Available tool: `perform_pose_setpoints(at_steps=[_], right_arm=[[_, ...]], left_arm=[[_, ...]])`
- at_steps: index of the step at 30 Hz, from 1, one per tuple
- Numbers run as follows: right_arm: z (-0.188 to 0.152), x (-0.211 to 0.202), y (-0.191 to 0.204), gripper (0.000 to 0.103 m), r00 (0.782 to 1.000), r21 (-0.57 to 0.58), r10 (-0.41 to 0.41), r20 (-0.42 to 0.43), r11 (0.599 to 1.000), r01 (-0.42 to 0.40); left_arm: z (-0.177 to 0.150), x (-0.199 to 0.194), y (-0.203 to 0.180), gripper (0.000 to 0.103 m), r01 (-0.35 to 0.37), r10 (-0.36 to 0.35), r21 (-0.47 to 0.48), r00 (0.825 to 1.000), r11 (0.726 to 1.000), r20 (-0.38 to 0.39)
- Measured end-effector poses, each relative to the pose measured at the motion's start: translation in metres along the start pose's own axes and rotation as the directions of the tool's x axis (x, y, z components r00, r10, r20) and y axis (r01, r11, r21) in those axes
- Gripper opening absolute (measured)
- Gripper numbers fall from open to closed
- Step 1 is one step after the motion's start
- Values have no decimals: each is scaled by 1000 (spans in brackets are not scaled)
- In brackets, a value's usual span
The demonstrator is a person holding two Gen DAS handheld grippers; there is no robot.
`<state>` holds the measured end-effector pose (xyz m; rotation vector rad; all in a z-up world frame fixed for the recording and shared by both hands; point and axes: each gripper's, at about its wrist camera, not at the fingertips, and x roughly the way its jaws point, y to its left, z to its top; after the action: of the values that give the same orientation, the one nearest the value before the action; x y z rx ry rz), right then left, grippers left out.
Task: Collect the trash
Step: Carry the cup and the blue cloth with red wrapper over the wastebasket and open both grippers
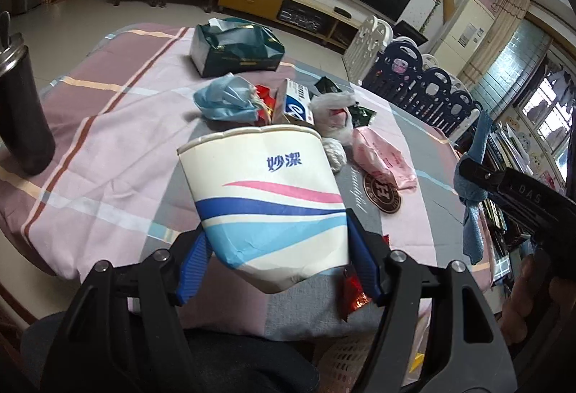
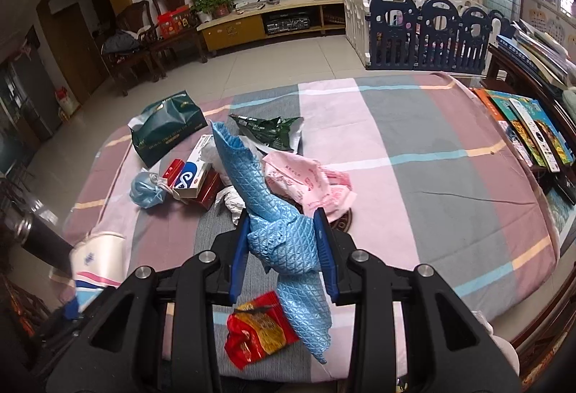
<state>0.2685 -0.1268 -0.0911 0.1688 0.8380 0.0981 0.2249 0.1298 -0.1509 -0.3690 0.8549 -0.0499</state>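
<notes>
A black flask [image 1: 21, 108] is seen standing at the far left edge of the table [image 1: 108, 126], well apart from everything else. Next, a paper cup [image 1: 266, 202] is held by the left gripper [image 1: 277, 259], whose jaws are spread fairly wide and pressed on the cup's lower sides; the cup is tilted, mouth away from the camera and toward the trash heap. Beyond its rim the heap is laid out: a blue mask [image 1: 226, 99], a small carton [image 1: 295, 101], a grey plastic bag [image 1: 334, 115], a white wad [image 1: 334, 151] and a pink bag [image 1: 381, 159], with a green tissue pack [image 1: 234, 47] farther back. A red wrapper [image 2: 259, 328] lies at the near table edge, just below and between the two grippers. To the right, a blue cloth [image 2: 273, 213] is clamped by the right gripper [image 2: 284, 249], its jaws narrowed on the bunched middle; the cloth's long axis runs from the far left down to the near right, one end rising, the other hanging. A pale perforated basket [image 1: 345, 360] appears to sit below the near table edge, beneath the cup, so the left hand is judged nearer to it. Books [image 2: 529, 130] are stacked at the far right, out of the way. Nothing is seen between the held items and the basket except the table edge and the red wrapper.
</notes>
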Motion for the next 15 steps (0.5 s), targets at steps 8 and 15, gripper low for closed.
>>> perform_pose_setpoints(at_steps=[8,15], right_arm=[[-32,-64,-52,35,999,-22,-38,-15,999,38],[-124,-89,-142,35,960,-7,-161,-229,986,164]], left_arm=[[-25,-3,-55,69,200,-185,138,976,970,-111],[-89,3,-145,69,497,-382,292,846,817,-372]])
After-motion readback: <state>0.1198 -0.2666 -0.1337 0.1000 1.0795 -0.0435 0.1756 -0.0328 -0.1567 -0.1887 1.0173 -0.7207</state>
